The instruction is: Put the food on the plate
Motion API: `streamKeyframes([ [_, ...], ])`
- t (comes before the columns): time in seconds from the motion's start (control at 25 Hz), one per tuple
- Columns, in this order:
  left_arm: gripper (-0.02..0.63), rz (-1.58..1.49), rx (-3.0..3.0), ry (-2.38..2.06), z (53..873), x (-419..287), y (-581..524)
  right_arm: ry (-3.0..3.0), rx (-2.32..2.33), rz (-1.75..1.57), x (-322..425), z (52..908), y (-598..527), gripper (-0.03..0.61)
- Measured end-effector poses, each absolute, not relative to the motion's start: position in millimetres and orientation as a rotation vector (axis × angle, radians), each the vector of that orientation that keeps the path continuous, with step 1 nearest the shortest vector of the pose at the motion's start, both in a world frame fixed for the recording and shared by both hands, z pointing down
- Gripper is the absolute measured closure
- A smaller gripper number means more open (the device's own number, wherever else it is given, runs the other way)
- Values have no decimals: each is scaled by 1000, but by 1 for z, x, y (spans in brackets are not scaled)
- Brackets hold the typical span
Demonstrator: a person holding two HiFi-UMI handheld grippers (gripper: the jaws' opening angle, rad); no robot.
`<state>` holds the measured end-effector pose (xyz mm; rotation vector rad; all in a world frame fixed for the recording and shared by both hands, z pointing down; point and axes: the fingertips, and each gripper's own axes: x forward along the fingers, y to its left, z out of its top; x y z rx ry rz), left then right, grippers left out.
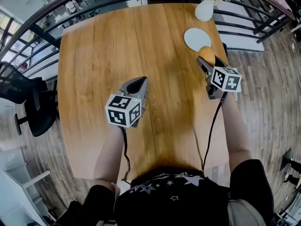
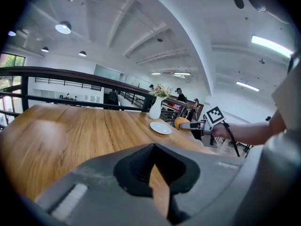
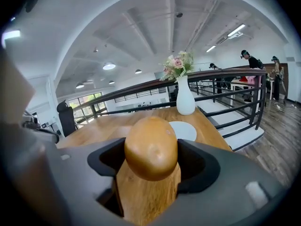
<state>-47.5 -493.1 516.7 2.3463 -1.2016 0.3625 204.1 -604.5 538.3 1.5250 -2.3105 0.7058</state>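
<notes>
On the table, the head view puts your right gripper at about 2 o'clock, near the far right edge, clamped on the bun. The plate lies bare just beyond the bun at 11 o'clock from it, close but not under it. The vase stands past the plate at 12. Your left gripper sits mid-table, well apart from both, so the right hand is plainly the nearer one. The left gripper view shows what the head view cannot: its jaws are closed to a thin slit with only table behind them, nothing held. At 1 o'clock in the distance it also shows the bun from the side, above the wood and short of the plate. The right gripper view gives you the grip itself, with both jaws pressed on the sides of the bun, which looks slightly taller than wide. The plate peeks out just behind it toward 1 o'clock. I'd judge the coming move as a short reach forward and a shade right, then lowering before you let go.
</notes>
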Motion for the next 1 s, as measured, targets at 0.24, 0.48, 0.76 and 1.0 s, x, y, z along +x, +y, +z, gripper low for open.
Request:
streamKeyframes([
  [0.24,615,383,2357,-1184,522,-43,-516,-2243,1524,581,210,548,-641,239],
  [0.48,615,393,2332,-1201,535,-48,-534,-2172,1529,462,210,565,-685,239],
  [0.76,615,394,2303,-1187,552,-52,-542,-2127,1565,462,212,583,-726,239],
  [1.0,615,411,2297,-1166,563,-53,-540,-2063,1552,454,213,606,-740,238],
])
